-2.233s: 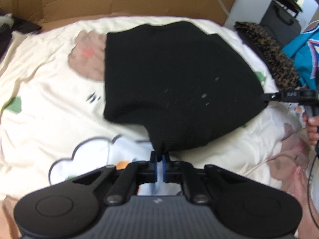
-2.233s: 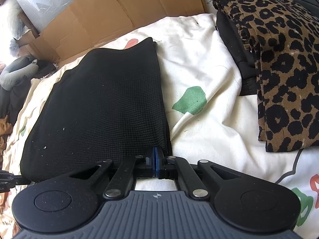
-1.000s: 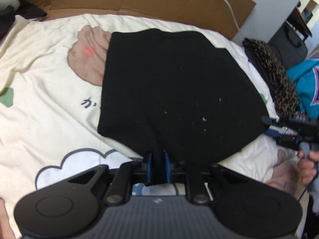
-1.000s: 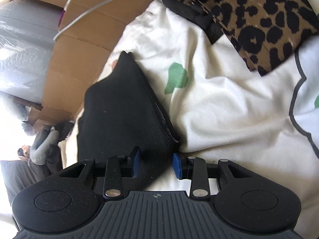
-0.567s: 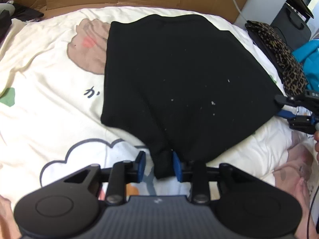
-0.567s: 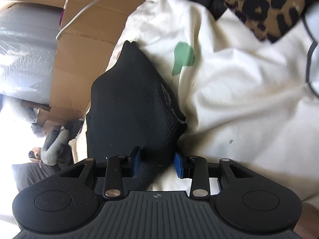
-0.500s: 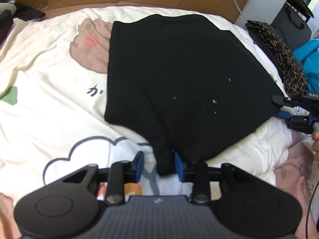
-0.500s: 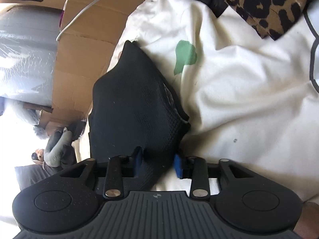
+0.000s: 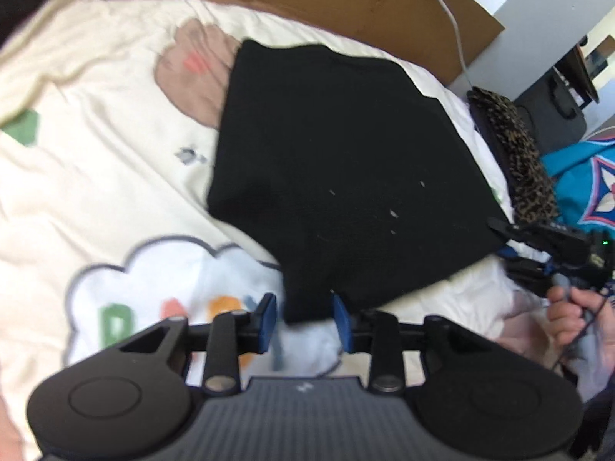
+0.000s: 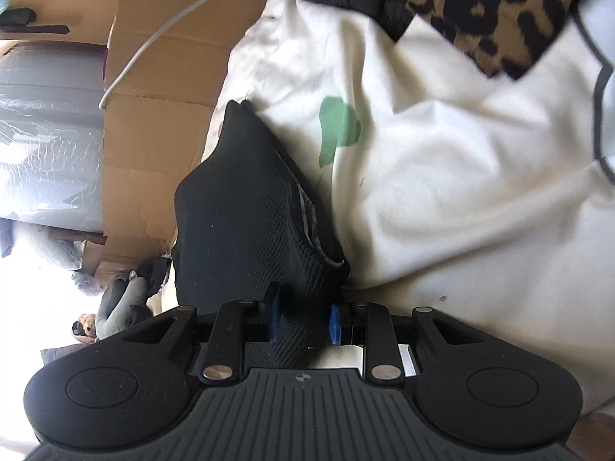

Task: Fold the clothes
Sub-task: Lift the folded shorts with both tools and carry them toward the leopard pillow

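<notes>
On the cream quilt (image 9: pixel 96 176), printed with a cloud and coloured letters I can't read, my black knit garment (image 9: pixel 338 169) lies folded; left gripper (image 9: pixel 303 320) open, closing slightly, around its corner; right gripper (image 10: pixel 303 322) closing onto its edge.

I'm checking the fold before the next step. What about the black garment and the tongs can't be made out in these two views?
- Left wrist view: the black garment is one dark mass, so its layers don't show; whether the left tongs touch its corner is blurred.
- Right wrist view: the right tongs straddle the cloth; the pads' contact is unclear, and the tool body hides the hem.
- Right wrist view: the leopard-print cloth is cut off by the top edge.
</notes>
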A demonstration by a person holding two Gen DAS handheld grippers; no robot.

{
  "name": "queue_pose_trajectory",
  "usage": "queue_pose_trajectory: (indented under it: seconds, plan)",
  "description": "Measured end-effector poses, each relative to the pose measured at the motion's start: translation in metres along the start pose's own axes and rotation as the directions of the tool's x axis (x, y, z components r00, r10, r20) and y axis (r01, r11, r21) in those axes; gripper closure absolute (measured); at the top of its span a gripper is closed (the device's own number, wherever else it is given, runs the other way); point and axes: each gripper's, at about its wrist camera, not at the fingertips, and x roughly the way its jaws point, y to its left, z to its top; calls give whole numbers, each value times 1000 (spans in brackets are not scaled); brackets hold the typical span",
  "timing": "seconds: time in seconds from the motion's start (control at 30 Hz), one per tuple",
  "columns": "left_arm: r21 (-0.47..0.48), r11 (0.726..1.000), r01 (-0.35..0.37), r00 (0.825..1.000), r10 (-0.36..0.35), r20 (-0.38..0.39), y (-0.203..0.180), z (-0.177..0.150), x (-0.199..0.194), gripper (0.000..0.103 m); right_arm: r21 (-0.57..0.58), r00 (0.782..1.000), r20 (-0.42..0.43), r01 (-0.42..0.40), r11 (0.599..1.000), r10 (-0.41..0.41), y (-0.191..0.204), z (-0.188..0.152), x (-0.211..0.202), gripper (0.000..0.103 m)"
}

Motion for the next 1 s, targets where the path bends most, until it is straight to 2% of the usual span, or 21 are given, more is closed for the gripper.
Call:
queue_pose_trajectory:
  seconds: [0.2,0.23,0.27,0.37,0.63,0.83,1.0]
  plan:
    - [-4,1000,12,1000,-12,-8,5,-1,15,71,-6,1000,4,-14,1000,14,-1,-2,-2,94]
    - [-14,1000,25,1000,-25,-9,5,0,15,76,-3,1000,6,-20,1000,20,-1,-1,-3,94]
    - [-31,999,45,999,-45,-13,6,1,16,90,2,1000,6,-25,1000,24,-1,-1,-3,94]
    - [-41,997,66,998,-66,-3,7,2,12,93,-1,999,9,-30,1000,30,1,-3,-6,95]
    - [-40,993,114,993,-113,29,14,4,-16,95,-27,999,-24,-40,999,40,11,-13,-20,96]
    - [-27,991,133,991,-133,-12,18,-7,-31,96,-33,995,-102,-14,999,10,7,-29,-28,96]
    - [-34,993,114,991,-116,-60,26,-23,-46,97,-57,986,-164,4,998,-13,6,-44,-32,96]
